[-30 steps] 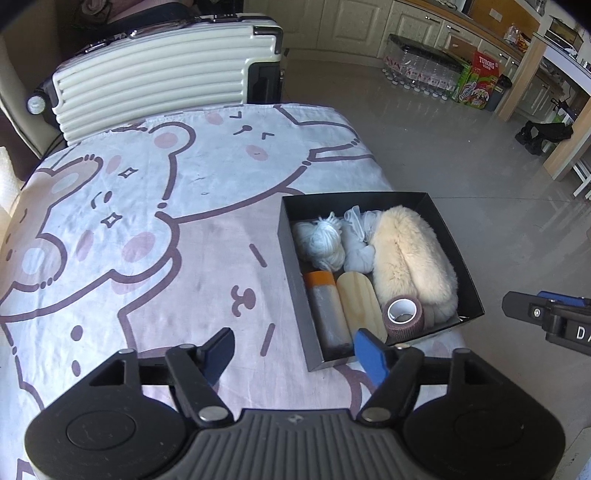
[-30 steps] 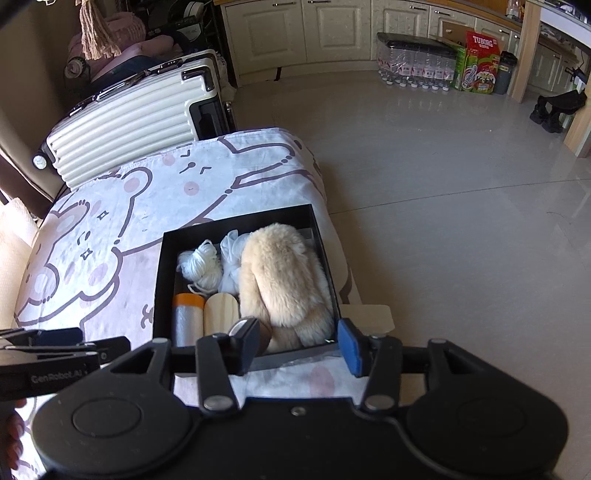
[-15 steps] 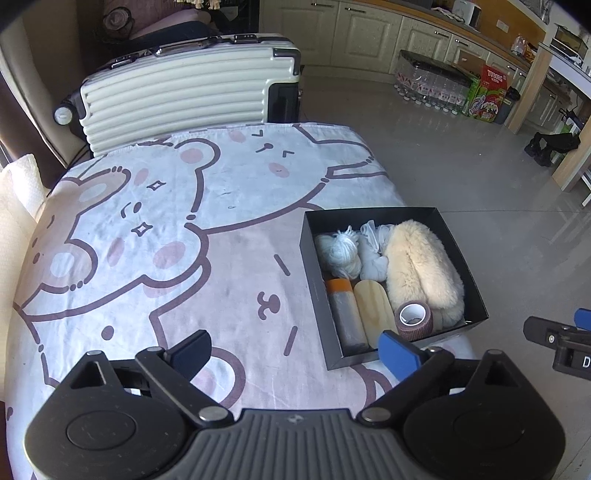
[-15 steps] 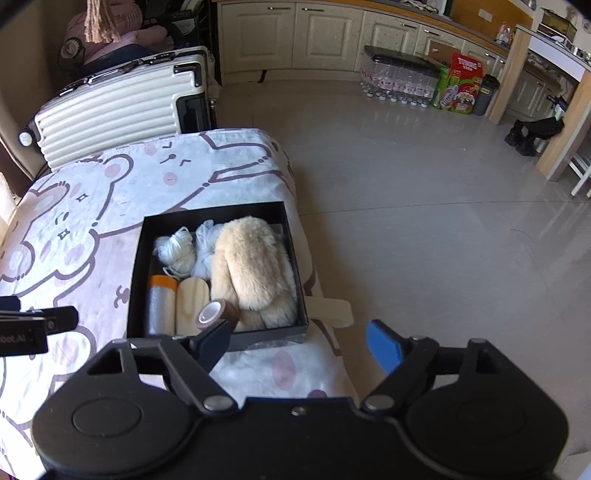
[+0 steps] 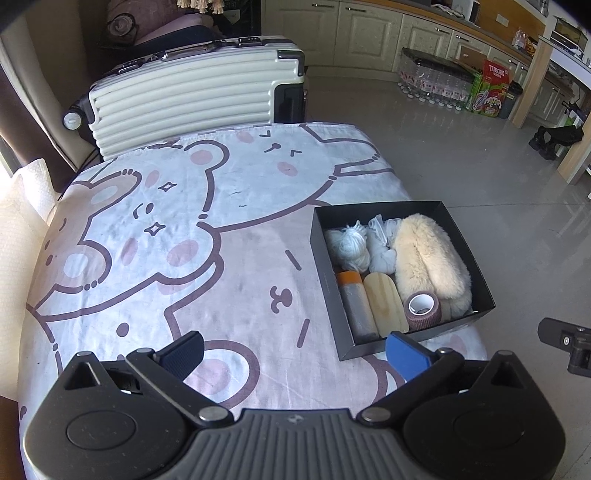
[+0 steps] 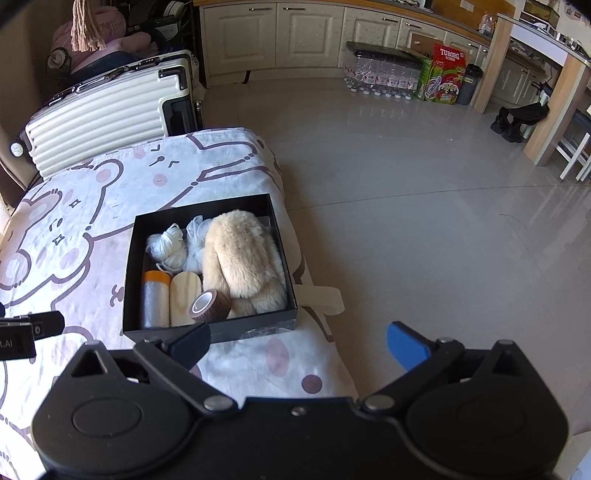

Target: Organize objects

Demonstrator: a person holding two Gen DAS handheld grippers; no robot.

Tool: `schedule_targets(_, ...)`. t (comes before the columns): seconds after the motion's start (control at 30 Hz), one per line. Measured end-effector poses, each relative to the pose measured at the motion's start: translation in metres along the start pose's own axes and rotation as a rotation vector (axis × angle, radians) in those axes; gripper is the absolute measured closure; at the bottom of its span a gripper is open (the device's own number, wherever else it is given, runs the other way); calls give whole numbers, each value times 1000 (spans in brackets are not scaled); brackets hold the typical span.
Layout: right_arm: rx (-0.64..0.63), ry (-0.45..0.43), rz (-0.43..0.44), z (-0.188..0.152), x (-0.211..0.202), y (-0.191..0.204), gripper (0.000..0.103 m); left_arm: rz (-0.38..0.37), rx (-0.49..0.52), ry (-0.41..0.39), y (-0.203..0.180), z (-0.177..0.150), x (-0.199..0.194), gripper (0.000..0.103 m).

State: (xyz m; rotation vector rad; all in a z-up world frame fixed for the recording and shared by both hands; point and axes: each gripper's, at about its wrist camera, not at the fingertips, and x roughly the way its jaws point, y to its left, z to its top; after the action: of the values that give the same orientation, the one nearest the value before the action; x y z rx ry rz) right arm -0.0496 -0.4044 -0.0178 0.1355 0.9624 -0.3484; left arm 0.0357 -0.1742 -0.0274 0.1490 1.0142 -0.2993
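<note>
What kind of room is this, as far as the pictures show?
Probably a home, an open kitchen and living area: cream kitchen cabinets line the far wall, packs of bottled water stand on the tiled floor, and a suitcase stands behind the table under a cartoon-bear cloth.

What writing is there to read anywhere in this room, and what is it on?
"TUBORG": on the red and green carton by the cabinets.
"t.AI": end of a label on the left gripper, the rest cut off.
Bottle pack labels: too small to read.
Nothing in the black box carries readable text.
</note>
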Motion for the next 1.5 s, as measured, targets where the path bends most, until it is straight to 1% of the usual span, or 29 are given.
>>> schedule_targets(0.3, 4, -4, 3, -3, -3, 0, 0, -1, 48, -7, -9, -2, -3, 0)
schedule_targets(1.5, -22, 5, 3, -4, -1, 10, 0, 3, 39, 4, -1, -3, 0, 0)
